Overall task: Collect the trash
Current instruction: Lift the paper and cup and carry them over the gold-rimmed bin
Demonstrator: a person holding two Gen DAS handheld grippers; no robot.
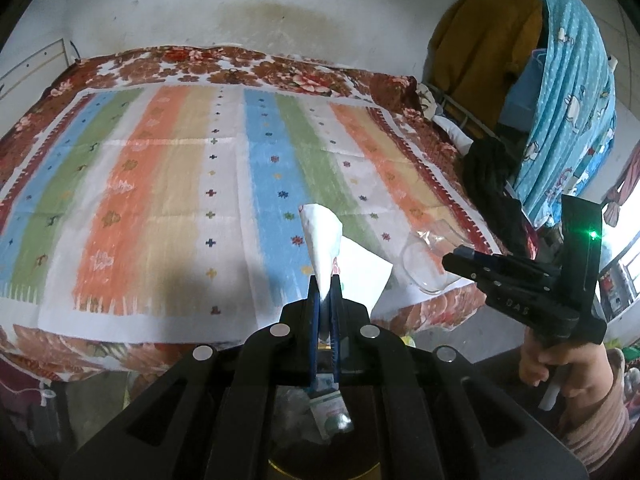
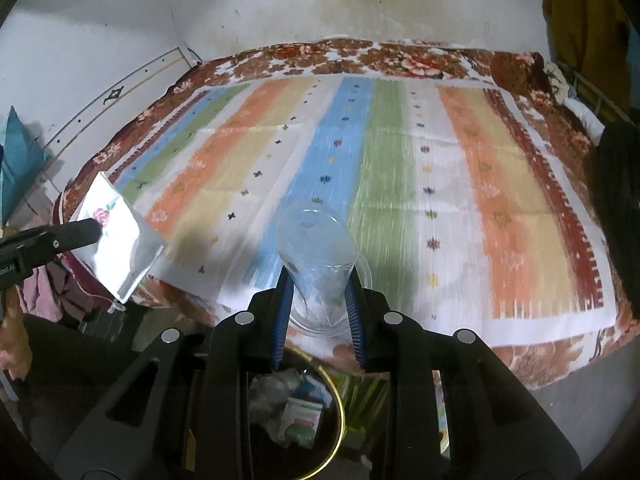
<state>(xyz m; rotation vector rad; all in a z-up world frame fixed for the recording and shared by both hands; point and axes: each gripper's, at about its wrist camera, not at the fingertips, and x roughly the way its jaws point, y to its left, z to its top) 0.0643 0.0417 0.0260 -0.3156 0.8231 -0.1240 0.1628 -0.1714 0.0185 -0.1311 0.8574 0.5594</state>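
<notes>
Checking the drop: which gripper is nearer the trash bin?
Right, marginally. The right gripper, holding the clear cup, hangs over the trash bin; the left gripper, clamping white paper, also hovers above it.

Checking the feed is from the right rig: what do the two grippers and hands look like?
Both grippers, left and right, are matte black with blue finger pads and round silver studs. The right one shows a green light. The right hand is bare below a pinkish ribbed sleeve.

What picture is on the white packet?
A pink rose with green leaves on the white packet, held by the left gripper. Best in the right wrist view.
</notes>
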